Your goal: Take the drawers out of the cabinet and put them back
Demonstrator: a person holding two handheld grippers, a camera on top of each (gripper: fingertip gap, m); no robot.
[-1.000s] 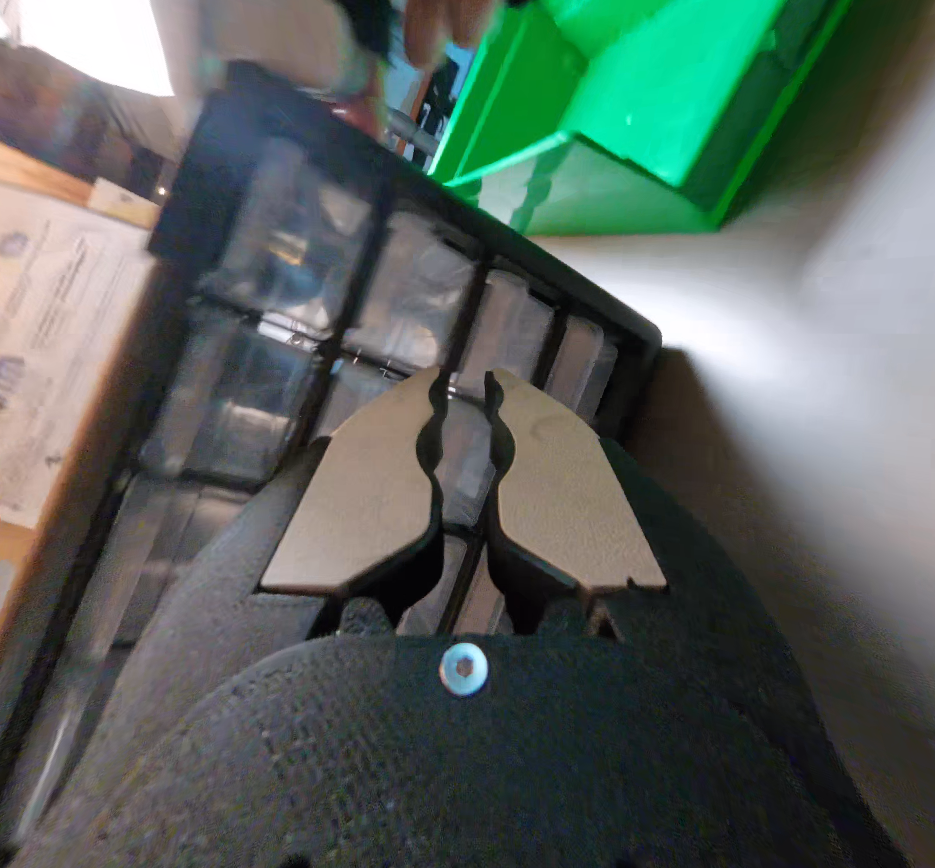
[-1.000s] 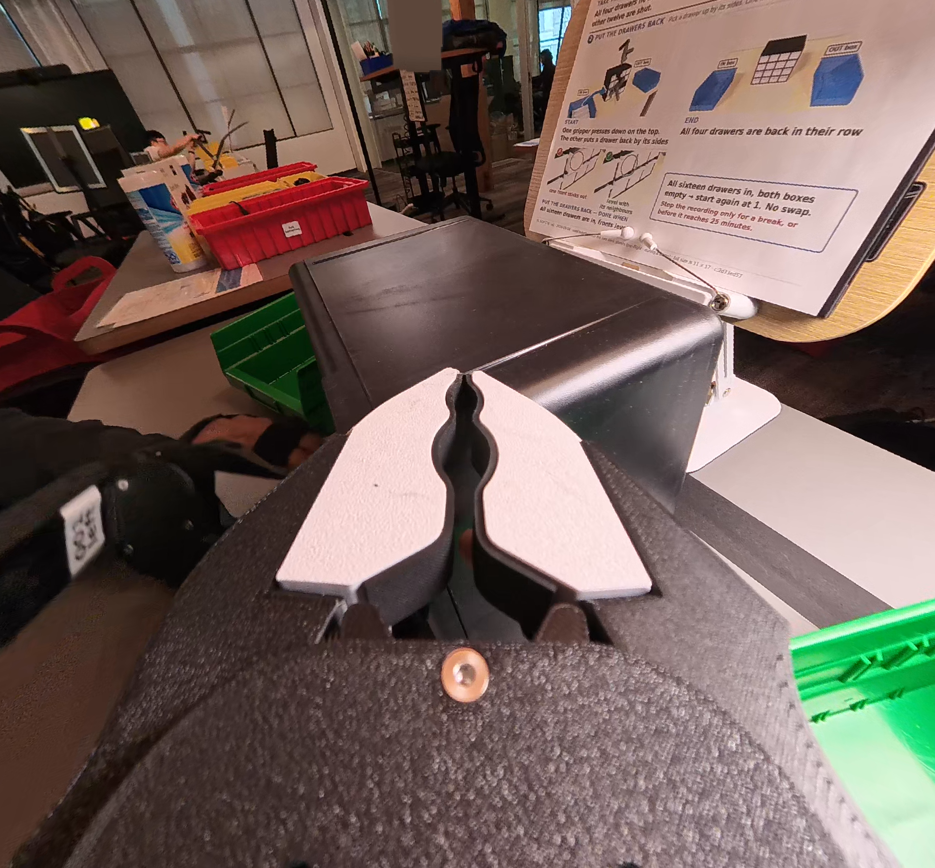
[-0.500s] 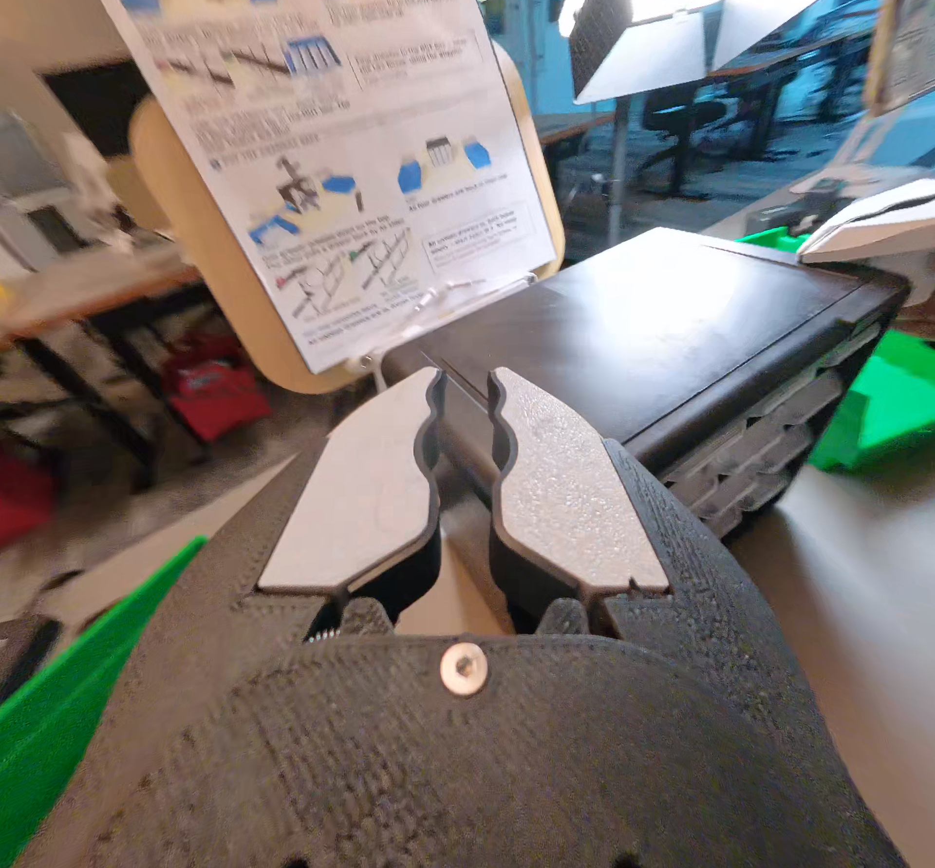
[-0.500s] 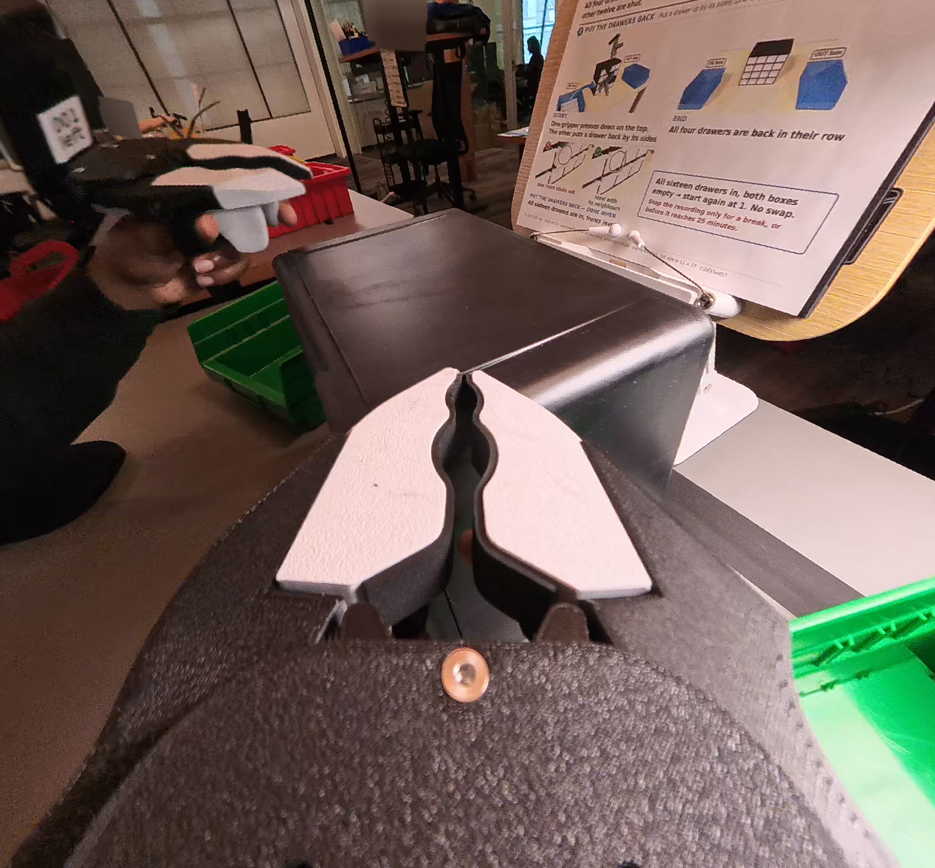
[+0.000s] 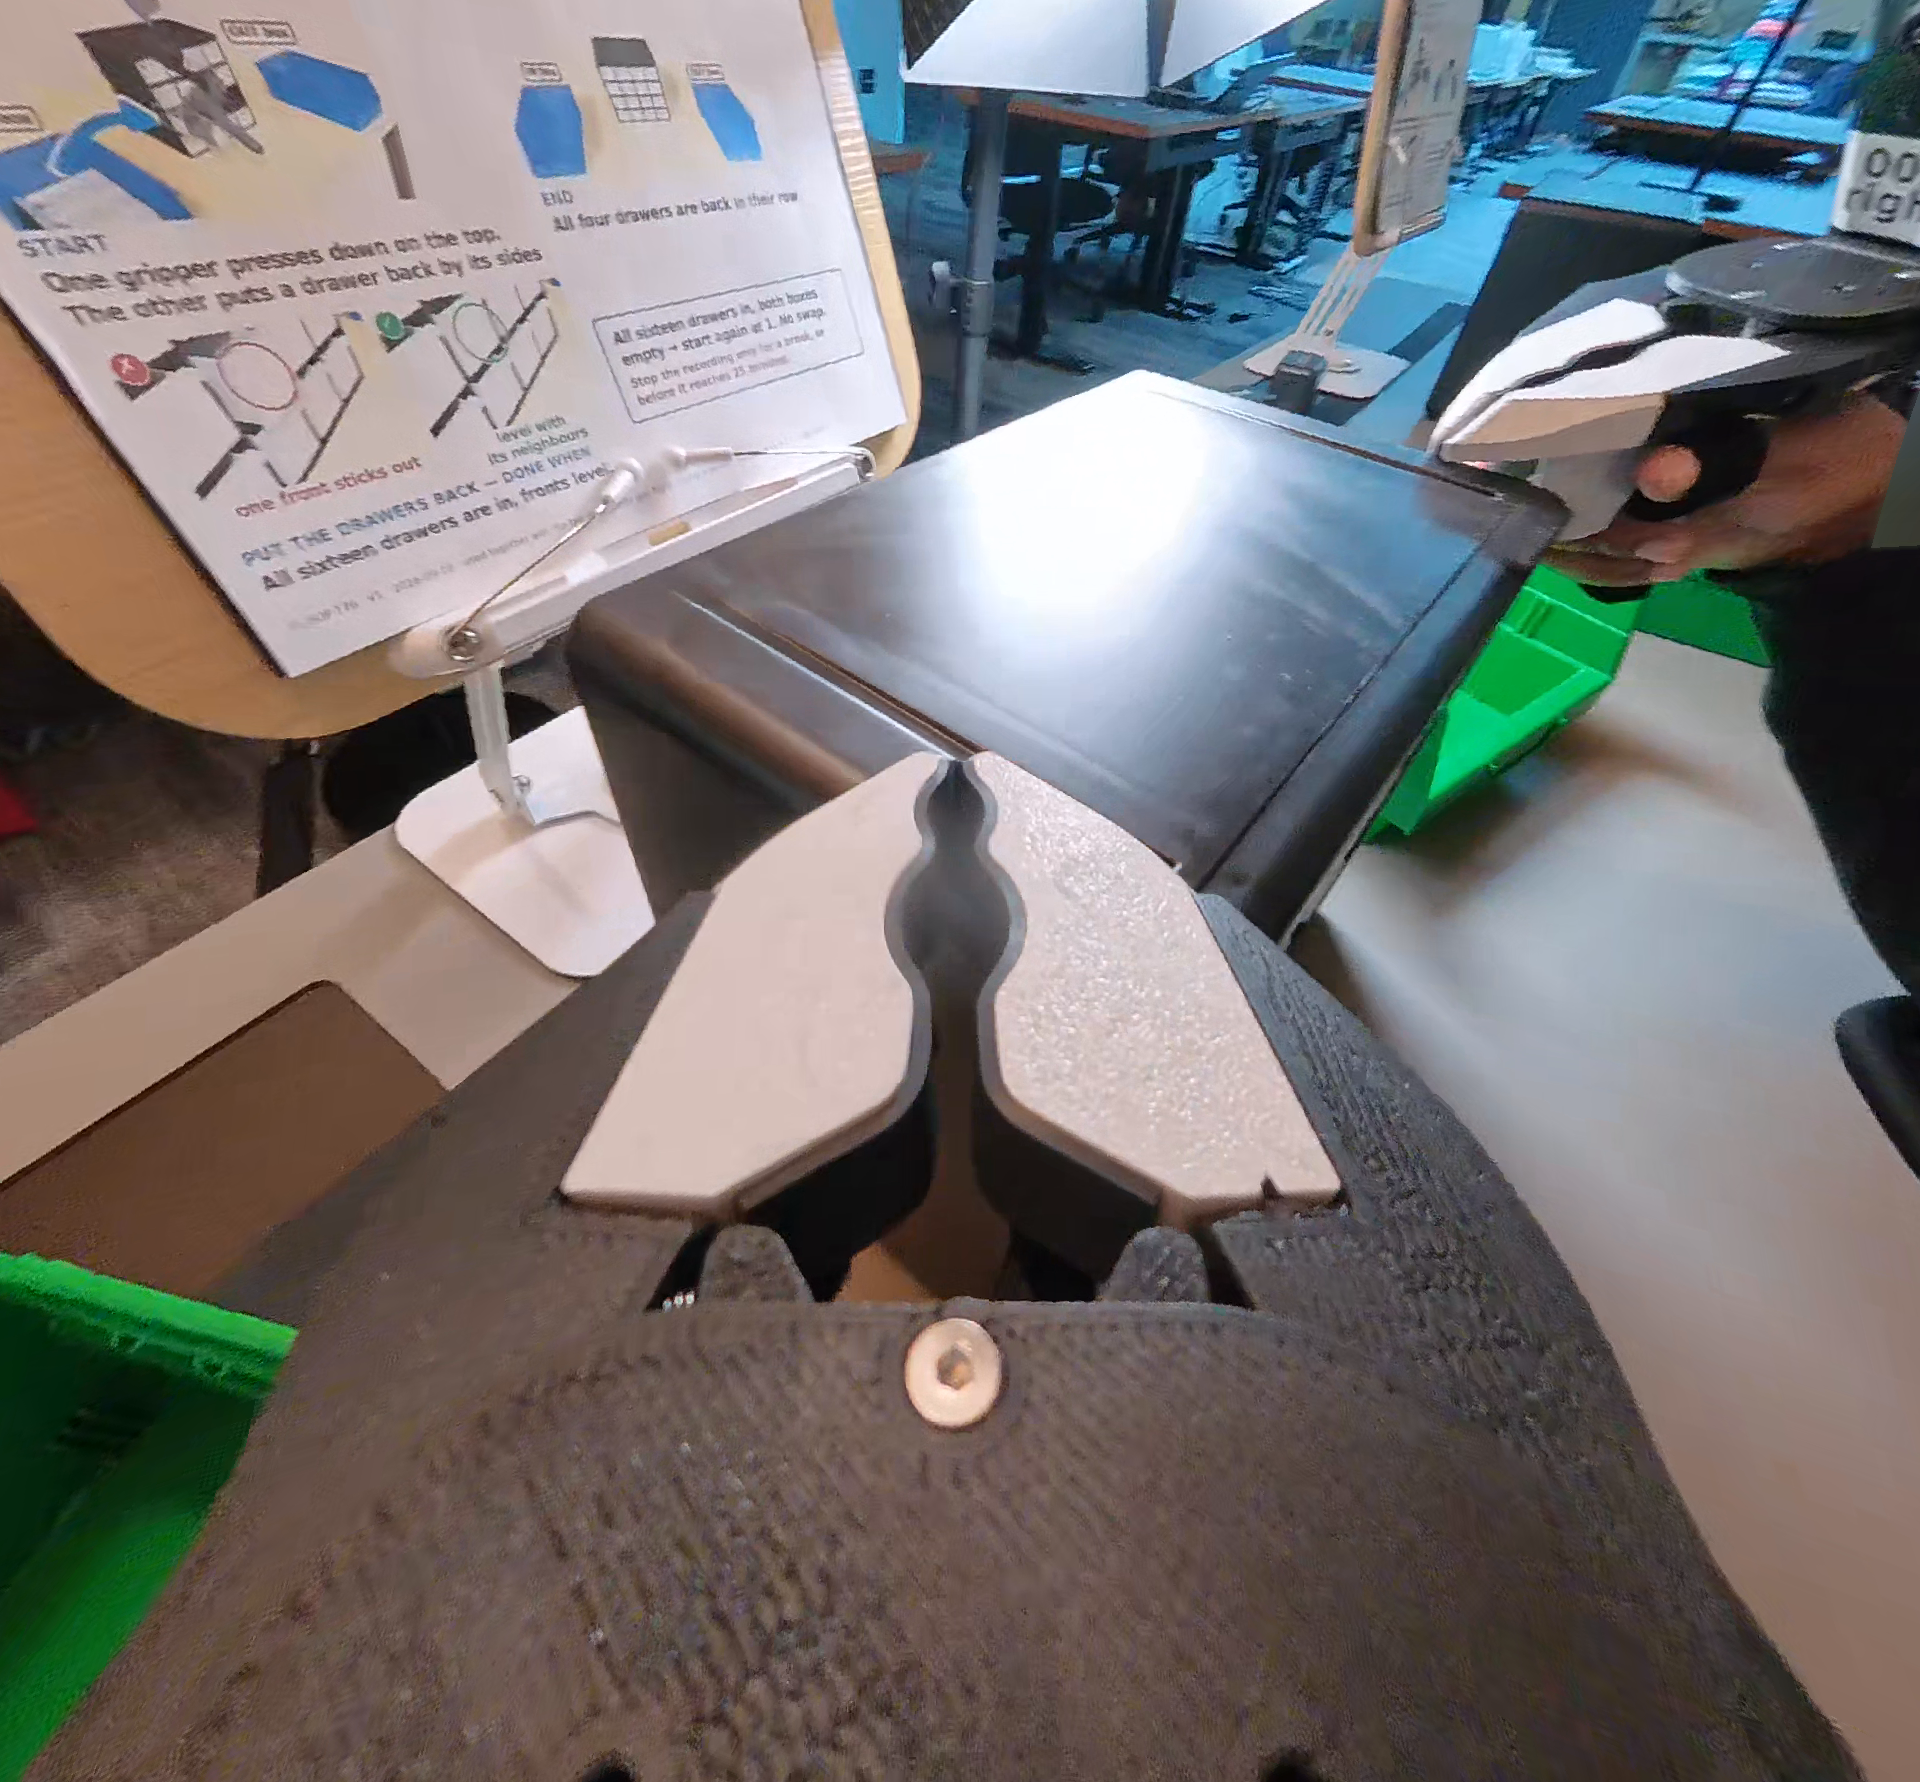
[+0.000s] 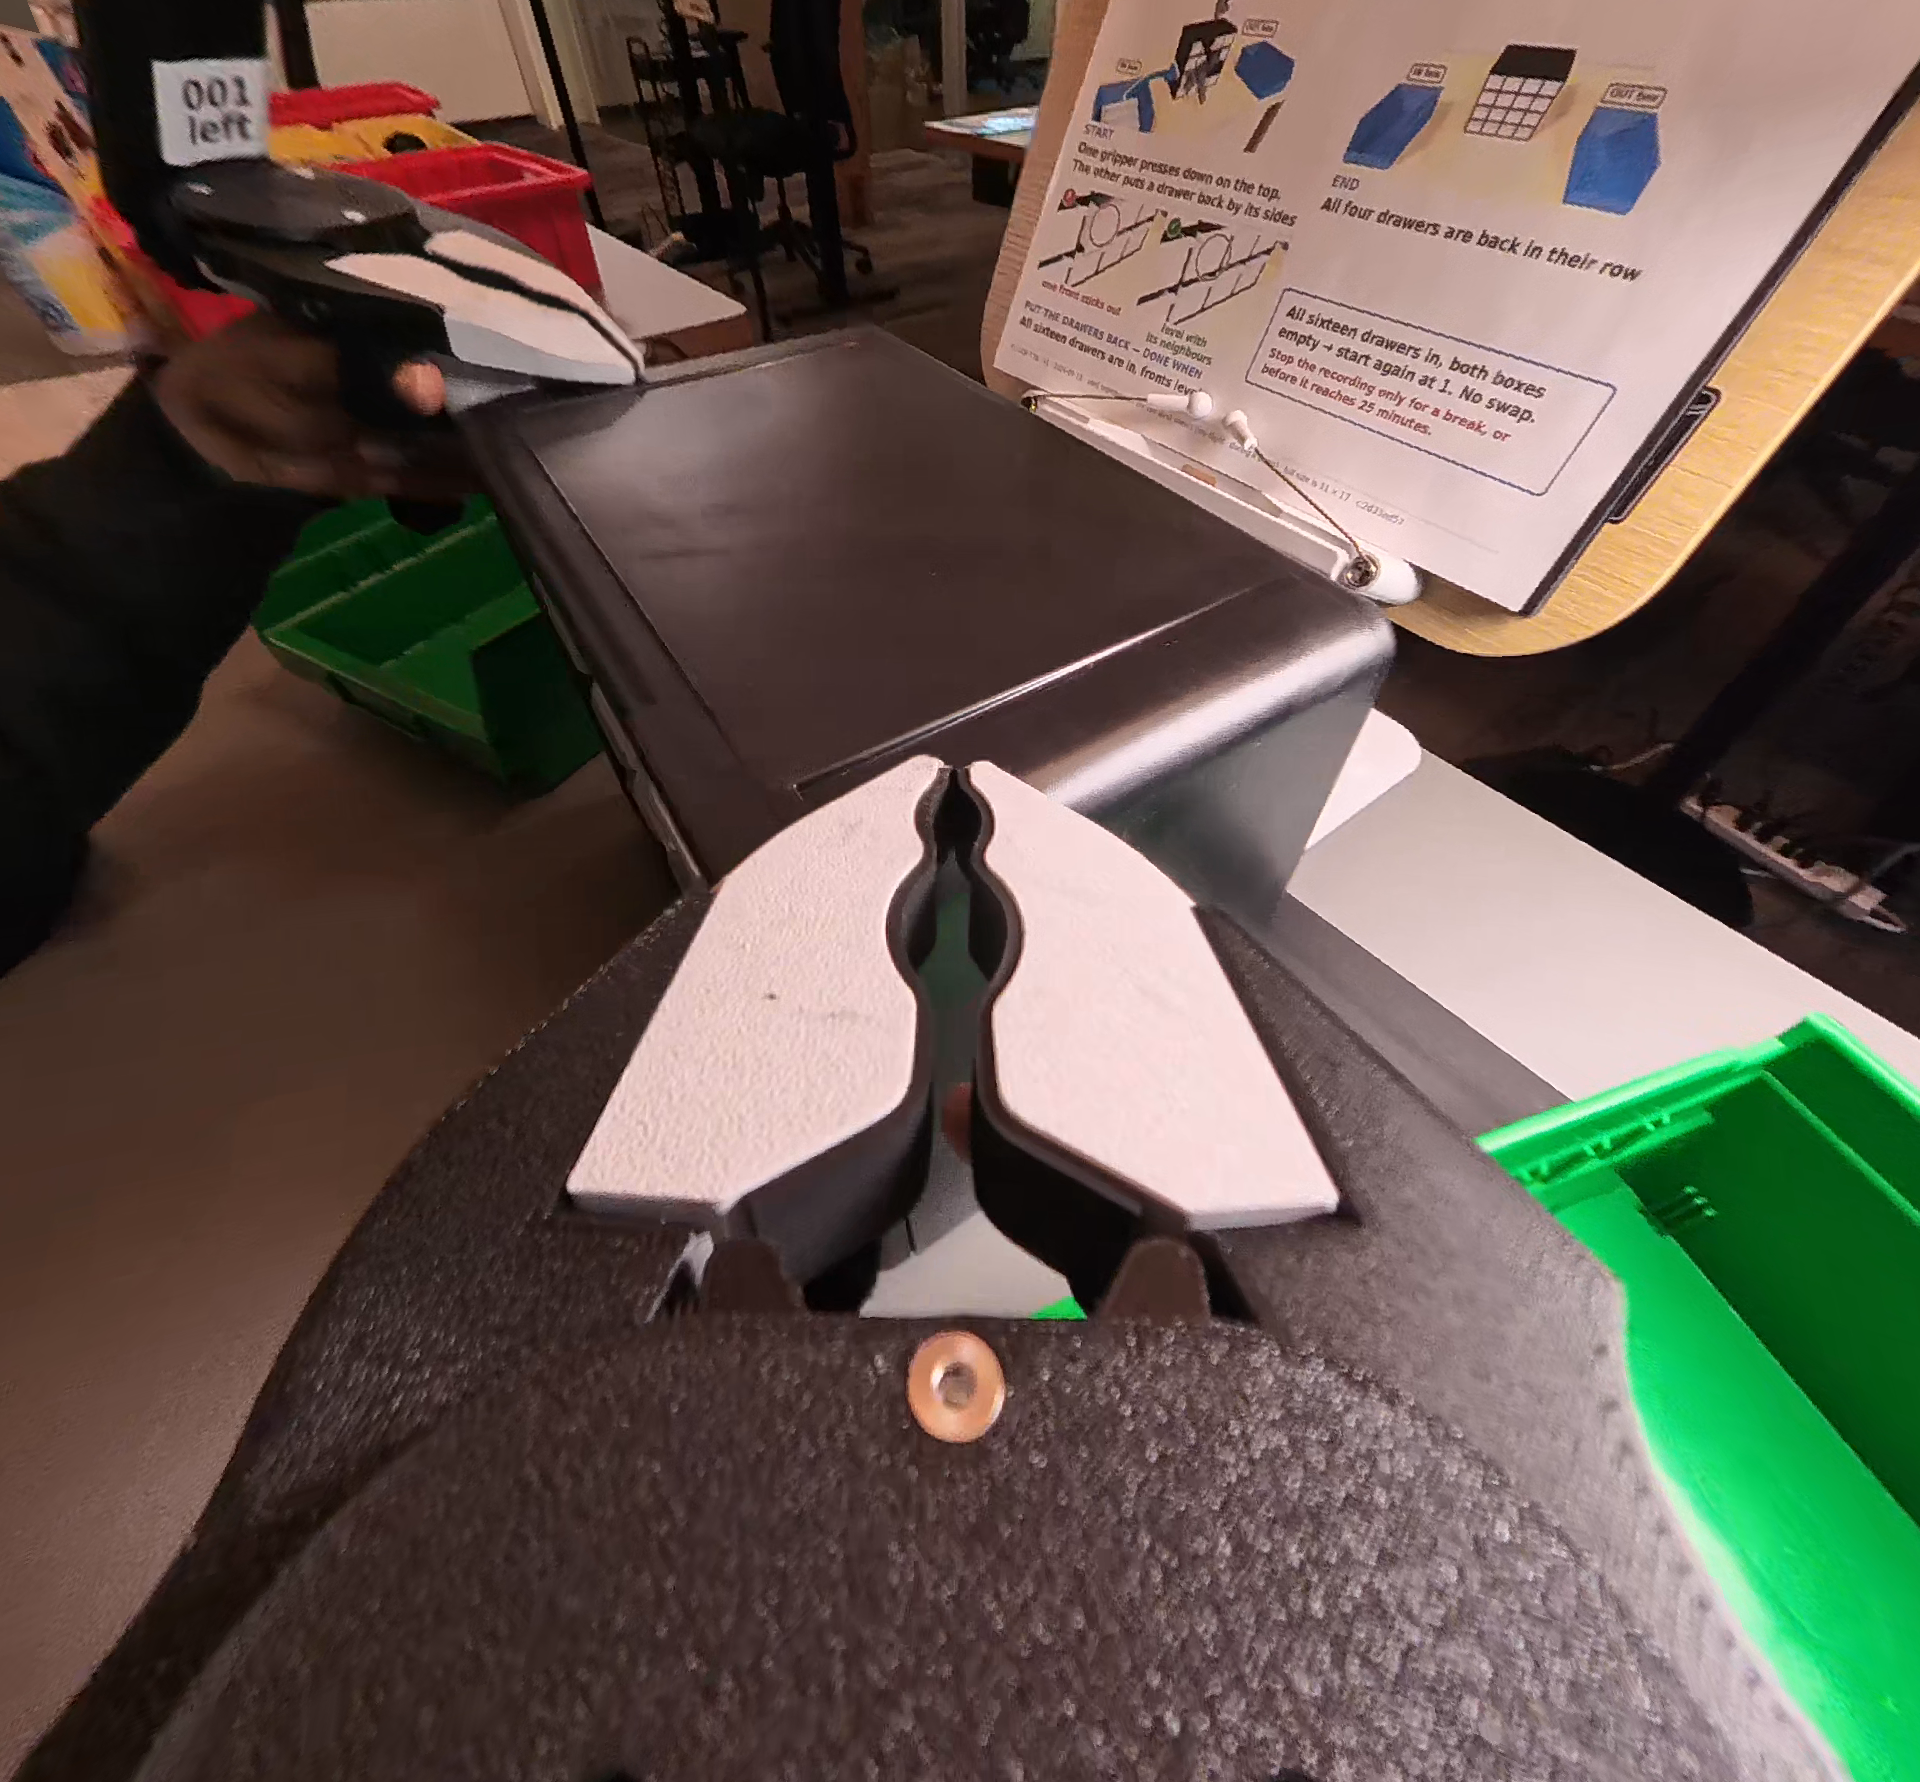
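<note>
The black cabinet [image 5: 1091, 589] stands on the table, and I see mostly its flat top [image 6: 883, 537]. Its drawer fronts face away; only a thin sliver shows along the left edge in the right wrist view. My left gripper [image 5: 954, 774] is shut and empty, with its tips at the near corner of the cabinet top. It also shows in the right wrist view [image 6: 623, 366], touching the top's far left corner. My right gripper [image 6: 954, 776] is shut and empty at the opposite corner. It also shows in the left wrist view [image 5: 1455, 428].
One green bin [image 6: 416, 631] sits on the table left of the cabinet and another [image 6: 1766, 1265] on its right; both show in the left wrist view [image 5: 83, 1420] [image 5: 1507, 693]. An instruction sheet on a wooden stand [image 5: 416, 226] rises right behind the cabinet.
My left gripper swung up from the drawer fronts to the cabinet's top corner and closed fully. The right gripper stayed shut at its corner, shifting only a little.
</note>
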